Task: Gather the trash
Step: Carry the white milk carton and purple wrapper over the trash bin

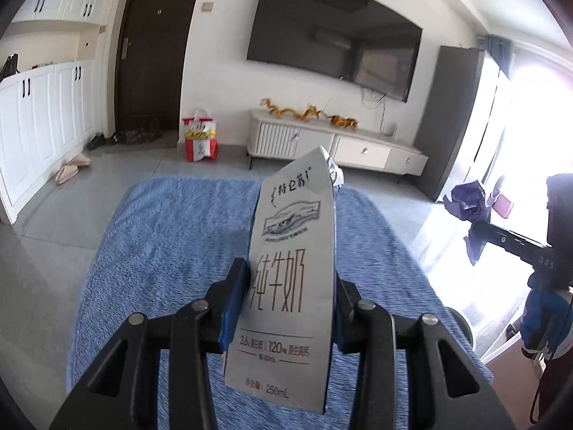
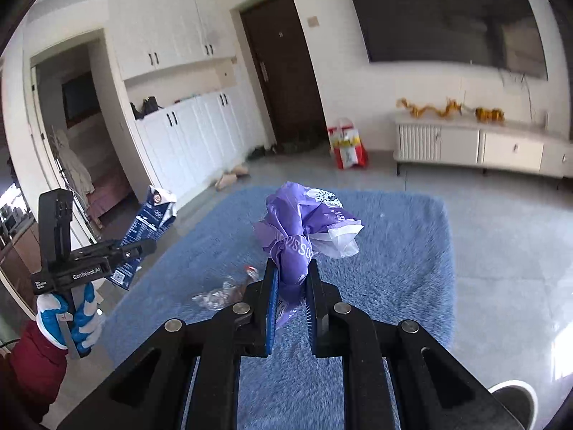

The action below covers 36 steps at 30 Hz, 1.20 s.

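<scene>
My left gripper (image 1: 290, 279) is shut on a white milk carton (image 1: 292, 251), held upright above the blue rug (image 1: 172, 236). From the right wrist view the same carton (image 2: 150, 225) shows its dark blue side in the left gripper (image 2: 143, 247). My right gripper (image 2: 290, 276) is shut on a crumpled purple plastic wrapper (image 2: 304, 222), lifted off the rug (image 2: 394, 251). In the left wrist view that wrapper (image 1: 469, 208) hangs at the far right in the right gripper (image 1: 480, 229). A crumpled clear plastic wrapper (image 2: 225, 292) lies on the rug just left of my right gripper.
A white TV cabinet (image 1: 340, 143) with golden dragon ornaments stands along the far wall under a wall-mounted TV (image 1: 336, 32). A red and white bag (image 1: 200, 139) sits by the dark door (image 1: 150, 53). Slippers (image 1: 71, 168) lie beside the white cupboards (image 1: 43, 114). A gloved hand (image 2: 71, 319) holds the left gripper.
</scene>
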Each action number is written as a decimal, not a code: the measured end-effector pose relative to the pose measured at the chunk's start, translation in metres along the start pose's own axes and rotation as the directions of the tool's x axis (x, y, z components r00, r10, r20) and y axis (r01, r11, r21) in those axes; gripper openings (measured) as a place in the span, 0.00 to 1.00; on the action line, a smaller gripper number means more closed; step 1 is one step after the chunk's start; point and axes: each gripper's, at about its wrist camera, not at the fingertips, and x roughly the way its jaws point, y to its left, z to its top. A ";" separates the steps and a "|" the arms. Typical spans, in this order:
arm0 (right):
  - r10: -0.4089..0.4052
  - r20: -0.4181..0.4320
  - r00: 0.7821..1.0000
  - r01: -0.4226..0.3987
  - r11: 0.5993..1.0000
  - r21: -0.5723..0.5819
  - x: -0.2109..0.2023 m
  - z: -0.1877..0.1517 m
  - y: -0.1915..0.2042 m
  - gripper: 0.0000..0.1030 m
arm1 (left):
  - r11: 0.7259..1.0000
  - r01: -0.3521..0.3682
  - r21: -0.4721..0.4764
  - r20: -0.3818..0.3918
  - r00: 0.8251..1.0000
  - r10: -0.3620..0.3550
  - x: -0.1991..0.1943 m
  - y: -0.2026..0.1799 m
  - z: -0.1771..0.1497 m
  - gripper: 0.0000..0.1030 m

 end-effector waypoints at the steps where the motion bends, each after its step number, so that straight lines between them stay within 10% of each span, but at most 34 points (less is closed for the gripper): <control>1: -0.009 0.015 1.000 0.009 1.000 -0.015 -0.012 -0.001 0.005 0.13 | 1.000 0.001 0.003 0.010 1.000 -0.001 -0.005 -0.004 0.000 0.37; 24: -0.200 0.211 0.957 0.216 0.975 -0.058 -0.172 -0.001 -0.029 0.13 | 0.989 0.061 0.137 0.210 0.974 -0.089 -0.092 -0.141 0.033 0.37; 36: -0.389 0.153 0.909 0.385 0.921 0.056 -0.220 -0.032 -0.125 0.13 | 0.938 0.273 0.214 0.017 0.959 -0.283 0.001 -0.263 0.036 0.37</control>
